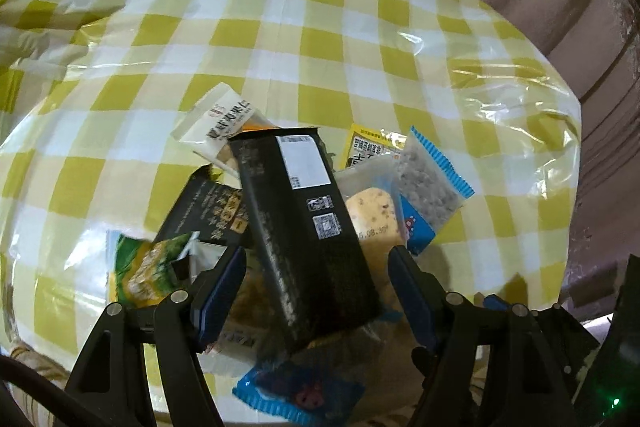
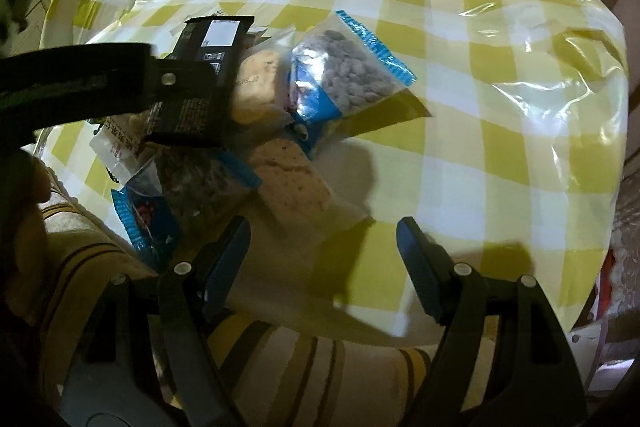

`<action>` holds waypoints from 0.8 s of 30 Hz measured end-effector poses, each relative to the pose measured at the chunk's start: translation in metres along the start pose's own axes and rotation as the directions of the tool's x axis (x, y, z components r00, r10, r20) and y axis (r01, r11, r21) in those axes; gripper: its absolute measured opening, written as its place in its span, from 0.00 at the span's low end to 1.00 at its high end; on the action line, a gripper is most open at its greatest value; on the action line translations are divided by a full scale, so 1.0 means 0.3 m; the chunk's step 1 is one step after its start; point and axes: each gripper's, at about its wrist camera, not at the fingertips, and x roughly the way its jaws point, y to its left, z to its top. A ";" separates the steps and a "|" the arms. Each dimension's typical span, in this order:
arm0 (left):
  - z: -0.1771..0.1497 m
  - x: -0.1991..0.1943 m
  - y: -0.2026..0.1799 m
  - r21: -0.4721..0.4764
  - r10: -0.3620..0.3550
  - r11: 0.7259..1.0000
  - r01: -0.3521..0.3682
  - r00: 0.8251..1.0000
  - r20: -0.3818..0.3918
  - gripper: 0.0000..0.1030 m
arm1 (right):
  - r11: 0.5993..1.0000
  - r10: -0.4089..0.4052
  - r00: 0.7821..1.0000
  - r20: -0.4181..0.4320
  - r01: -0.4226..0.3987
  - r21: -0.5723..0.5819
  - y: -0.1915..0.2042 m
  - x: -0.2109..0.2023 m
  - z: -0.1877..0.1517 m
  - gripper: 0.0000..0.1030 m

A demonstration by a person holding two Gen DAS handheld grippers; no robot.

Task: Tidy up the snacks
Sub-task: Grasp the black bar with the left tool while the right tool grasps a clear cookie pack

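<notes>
1. Closest to my left camera, the left gripper [image 1: 318, 277] points steeply down with its jaws apart; the near end of the black box [image 1: 308, 227] lies between the blue pads [image 1: 224, 291], but I cannot tell whether either pad touches it.
2. That box is long, matte and rectangular, with a white label and a printed code square, and it rests tilted on top of the snack pile.
3. My right gripper [image 2: 322, 259] also hangs open, over bare checked tablecloth [image 2: 500, 131] just beside the pile, clamped on nothing.
4. Around the box lie crinkly packets: a blue wrapper [image 1: 298, 393], a green packet [image 1: 150, 269], a clear bag holding a pale biscuit [image 1: 370, 215], and a blue-edged bag of grey puffs [image 2: 352, 71].
5. Farther back sit a white sachet [image 1: 218, 125] and a yellow packet [image 1: 370, 145].
6. A glossy plastic film covers the yellow-and-white cloth.
</notes>
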 end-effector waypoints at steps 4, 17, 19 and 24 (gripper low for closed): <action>0.011 0.035 -0.008 0.012 0.008 1.000 -0.007 1.000 -0.028 0.72 | 1.000 0.015 1.000 -0.016 -0.015 -0.017 0.011 0.025 0.020 0.76; 0.014 0.059 0.026 -0.038 -0.003 0.999 0.002 1.000 -0.031 0.49 | 0.996 0.042 0.997 -0.058 -0.046 -0.070 0.047 0.107 0.091 0.75; 0.012 0.044 0.031 -0.046 -0.008 0.999 0.008 1.000 -0.011 0.48 | 0.995 0.049 0.996 -0.074 -0.055 -0.079 0.056 0.124 0.097 0.75; 0.009 0.008 0.051 -0.068 -0.021 0.997 0.023 0.999 0.027 0.29 | 0.996 0.063 0.995 -0.082 -0.069 -0.064 0.055 0.141 0.105 0.62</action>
